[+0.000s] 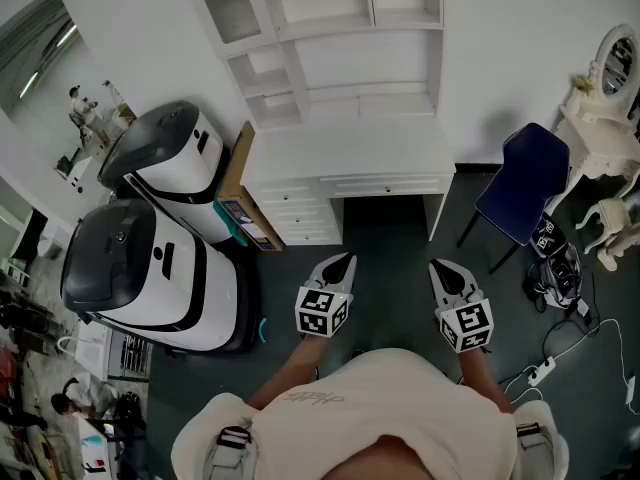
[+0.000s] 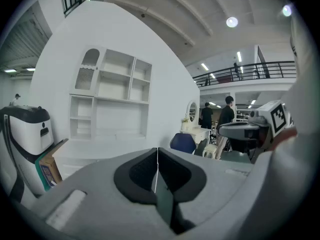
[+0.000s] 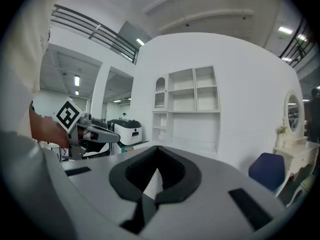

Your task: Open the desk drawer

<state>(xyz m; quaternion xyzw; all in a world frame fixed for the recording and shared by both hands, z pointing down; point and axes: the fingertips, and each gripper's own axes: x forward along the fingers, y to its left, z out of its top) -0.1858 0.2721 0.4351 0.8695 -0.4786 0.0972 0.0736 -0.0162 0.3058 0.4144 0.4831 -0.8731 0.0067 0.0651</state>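
A white desk (image 1: 350, 153) with a shelf unit above it stands against the wall ahead. Its long drawer (image 1: 385, 185) with a small knob sits shut under the top. A stack of smaller drawers (image 1: 300, 216) fills the left side. My left gripper (image 1: 345, 260) is shut and holds nothing, well short of the desk. My right gripper (image 1: 437, 266) hangs beside it, also shut with nothing in it. In the left gripper view the left gripper (image 2: 157, 150) has its jaws pressed together, with the desk (image 2: 95, 146) far beyond. The right gripper view shows the right gripper (image 3: 157, 148) closed too.
Two white and black machines (image 1: 150, 238) stand left of the desk, with a cardboard box (image 1: 240, 193) leaning between them and it. A blue chair (image 1: 520, 183) and a white vanity (image 1: 605, 128) stand at the right. Cables and a power strip (image 1: 545, 368) lie on the dark floor.
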